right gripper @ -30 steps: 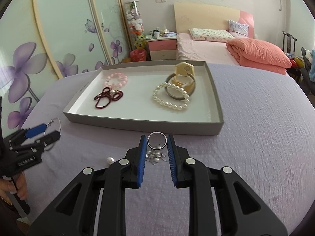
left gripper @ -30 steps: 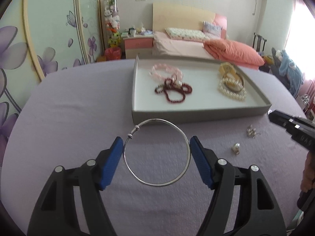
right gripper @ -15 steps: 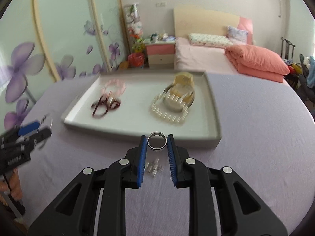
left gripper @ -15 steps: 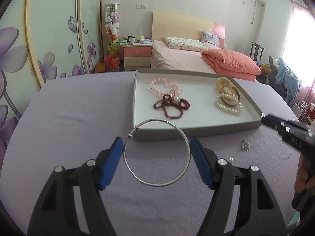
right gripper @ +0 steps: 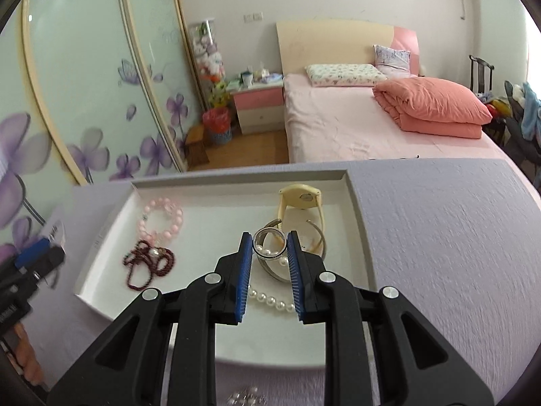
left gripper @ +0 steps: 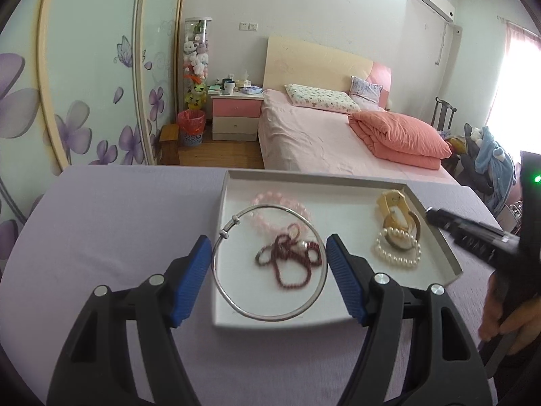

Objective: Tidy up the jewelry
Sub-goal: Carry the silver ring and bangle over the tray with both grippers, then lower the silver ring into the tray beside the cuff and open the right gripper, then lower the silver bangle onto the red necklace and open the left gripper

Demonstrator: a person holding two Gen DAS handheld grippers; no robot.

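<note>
In the centre of the left wrist view my left gripper [left gripper: 268, 258] has its blue ribbed pads pressed against the two sides of a thin silver wire bangle with a small sliding clasp [left gripper: 269, 318], which hangs over the near left part of the shallow white cardboard tray with grey outer walls [left gripper: 221, 209]. Seen through the bangle, on the tray floor, lies a tangled dark red bead strand [left gripper: 290, 264], and past it, toward the middle of the frame, a pale pink bead bracelet [left gripper: 270, 199].

In the right wrist view my right gripper [right gripper: 269, 248] is closed on a small silver ring with a dark band around it [right gripper: 269, 244], just below the frame's centre and above the right half of the tray [right gripper: 358, 209]. Below the ring, partly hidden by my pads, are a white pearl bracelet [right gripper: 270, 299] and a broad metal cuff bangle [right gripper: 318, 237]; behind them, toward the tray's far edge, stands a cream plastic watch [right gripper: 302, 199] whose dial I cannot read. At the bottom edge a small cluster of pearl pieces [right gripper: 245, 397] lies blurred on the lilac cloth [right gripper: 439, 237].

The left gripper shows at the left edge of this view with white lettering on its body, too blurred to read. I can make out no other writing or brand.
</note>
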